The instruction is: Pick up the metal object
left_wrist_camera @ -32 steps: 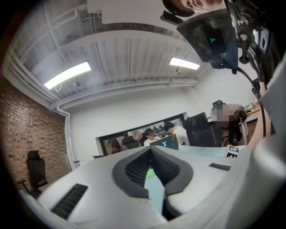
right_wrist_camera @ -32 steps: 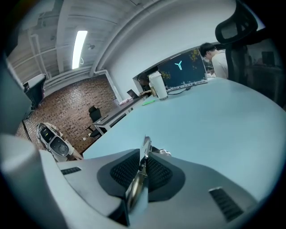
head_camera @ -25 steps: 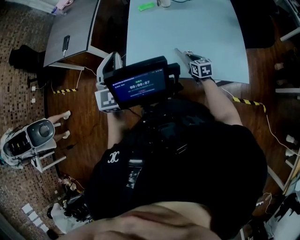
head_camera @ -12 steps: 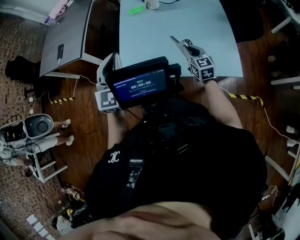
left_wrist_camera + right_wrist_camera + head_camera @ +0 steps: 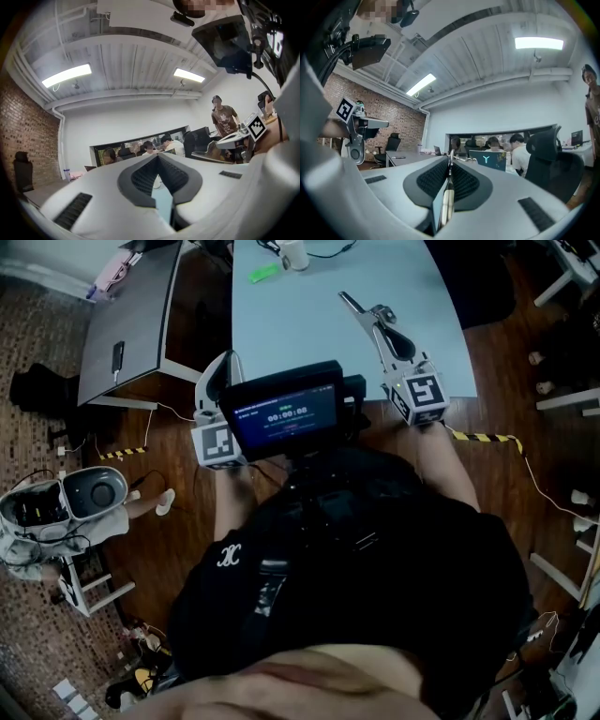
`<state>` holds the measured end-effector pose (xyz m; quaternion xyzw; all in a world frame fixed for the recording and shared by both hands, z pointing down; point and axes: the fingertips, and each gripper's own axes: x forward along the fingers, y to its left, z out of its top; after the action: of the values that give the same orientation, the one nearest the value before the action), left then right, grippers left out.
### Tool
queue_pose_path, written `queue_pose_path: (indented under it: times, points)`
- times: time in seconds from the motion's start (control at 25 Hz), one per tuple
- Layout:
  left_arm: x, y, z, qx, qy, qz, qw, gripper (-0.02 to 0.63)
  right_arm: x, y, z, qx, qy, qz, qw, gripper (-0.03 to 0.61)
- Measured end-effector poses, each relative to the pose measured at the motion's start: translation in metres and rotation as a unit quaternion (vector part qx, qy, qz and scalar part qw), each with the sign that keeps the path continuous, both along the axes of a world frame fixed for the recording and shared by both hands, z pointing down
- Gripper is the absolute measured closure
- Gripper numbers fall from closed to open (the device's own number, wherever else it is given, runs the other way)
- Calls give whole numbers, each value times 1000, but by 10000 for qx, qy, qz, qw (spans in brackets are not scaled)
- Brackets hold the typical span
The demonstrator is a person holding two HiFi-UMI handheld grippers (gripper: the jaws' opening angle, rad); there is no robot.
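The pale blue table (image 5: 300, 324) carries a green item (image 5: 265, 273) and white cup (image 5: 293, 253) (both near its far edge).

The right gripper (image 5: 375, 329) has been raised and turned from the near edge of the pale blue table (image 5: 300, 324) and is now held higher above it (its marker cube (image 5: 420, 397) appears larger in the head view). The thin metal object (image 5: 446, 201), clamped between its closed jaws, has been carried up with it and is now pointed farther across the table.

Metal object (image 5: 446, 206) in right tool (image 5: 449, 158), above table (image 5: 309, 334); desk (image 5: 131, 324) left.
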<state>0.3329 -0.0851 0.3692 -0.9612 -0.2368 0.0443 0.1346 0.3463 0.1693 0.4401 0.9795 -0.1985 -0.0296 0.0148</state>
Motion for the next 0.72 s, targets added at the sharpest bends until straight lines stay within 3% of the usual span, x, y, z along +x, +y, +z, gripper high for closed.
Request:
queue_pose_path:
  times: [0.32, 0.72]
  points:
    - [-3, 3, -11, -158, 152, 40, 9998, 620, -32, 17, -46, -119, 630, 232, 9977, 575]
    - [-50, 60, 13, -128, 121, -44, 9998, 620, -92, 83, -50, -120, 791, 381, 9961, 575]
